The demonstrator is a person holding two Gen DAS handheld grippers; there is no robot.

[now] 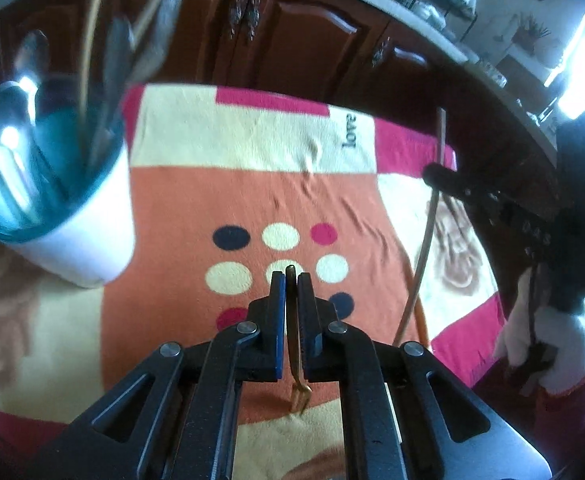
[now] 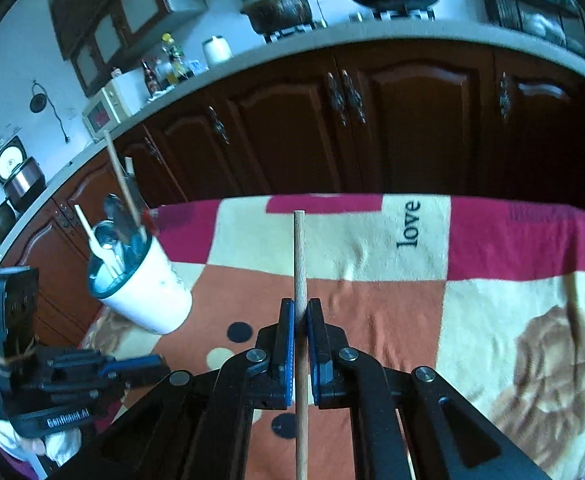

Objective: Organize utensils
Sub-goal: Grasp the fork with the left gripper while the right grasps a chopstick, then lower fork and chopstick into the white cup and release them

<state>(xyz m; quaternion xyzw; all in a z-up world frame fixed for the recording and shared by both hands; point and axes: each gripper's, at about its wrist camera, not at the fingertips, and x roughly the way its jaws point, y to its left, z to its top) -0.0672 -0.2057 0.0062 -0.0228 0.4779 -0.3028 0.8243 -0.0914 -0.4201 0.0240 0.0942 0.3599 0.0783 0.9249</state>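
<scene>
Two handheld grippers work above a table draped in a patchwork fleece blanket [image 2: 372,312] of orange, cream and pink squares with dots and the word "love". The left gripper [image 1: 291,280] has its fingers pressed together on a small gold-coloured fork [image 1: 294,352]; the handle tip pokes just past the fingertips and the tines hang down under the fingers, above the blanket. The right gripper [image 2: 300,308] has its fingers clamped on a wooden chopstick [image 2: 299,256] part-way along its length, the stick standing nearly upright, with one end rising well above the fingertips and the rest running down below them. A white cup with a teal inside [image 2: 148,300] stands at the left of the blanket, near the left gripper, already holding spoons, a pale plastic utensil and another chopstick.

The fork looks thin, stiff metal, light and probably slippery; held by its narrow handle it may swivel, so a firm pinch near the middle seems wise. The chopstick looks light, rigid and slightly grippy wood, but being long and held on a small patch it could pivot if it knocks the cup rim. The cup looks light and top-heavy with its load, so it might tip if nudged
</scene>
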